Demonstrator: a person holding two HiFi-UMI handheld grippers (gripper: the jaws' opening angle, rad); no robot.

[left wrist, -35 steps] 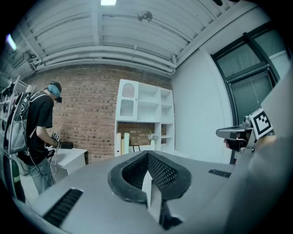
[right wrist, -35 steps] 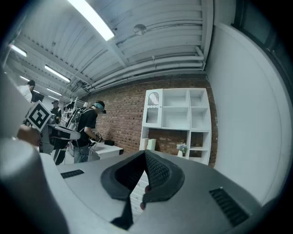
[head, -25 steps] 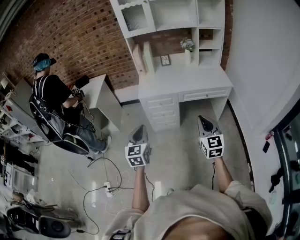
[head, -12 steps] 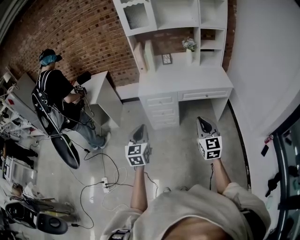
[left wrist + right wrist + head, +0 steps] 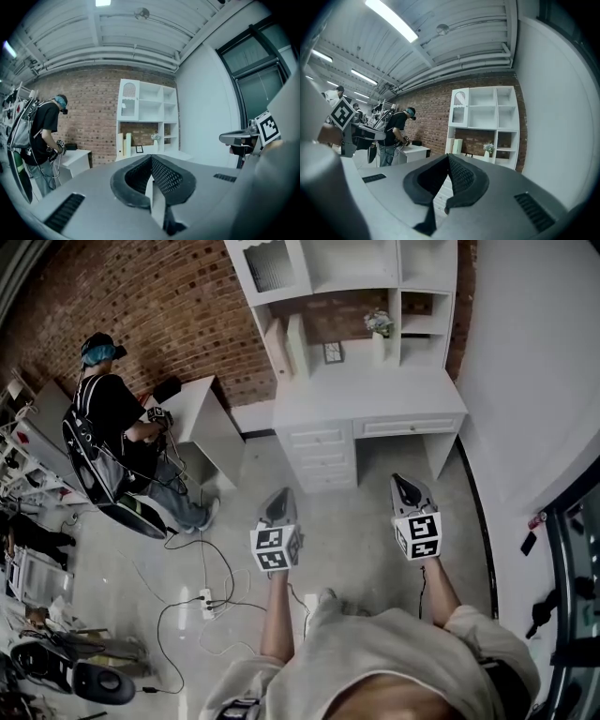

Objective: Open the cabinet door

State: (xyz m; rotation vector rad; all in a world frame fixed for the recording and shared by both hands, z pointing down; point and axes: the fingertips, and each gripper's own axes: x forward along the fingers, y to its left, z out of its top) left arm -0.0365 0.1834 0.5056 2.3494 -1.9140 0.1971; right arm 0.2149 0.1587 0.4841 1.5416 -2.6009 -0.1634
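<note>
Both jaw pairs are together, empty: left gripper, right gripper. Cabinet door lies well apart at top centre, straight above the left gripper, the nearer one.

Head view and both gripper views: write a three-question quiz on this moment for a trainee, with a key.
1. True or false: the left gripper is touching the cabinet door.
2. What stands at the back of the white desk, below the open shelves?
A. a vase of flowers
B. a laptop
C. a kettle
3. Fill in: the right gripper has its fingers ____, with nothing between them.

Key: 1 false, as bare floor lies between the gripper and the desk unit; 2 A; 3 shut.
</note>
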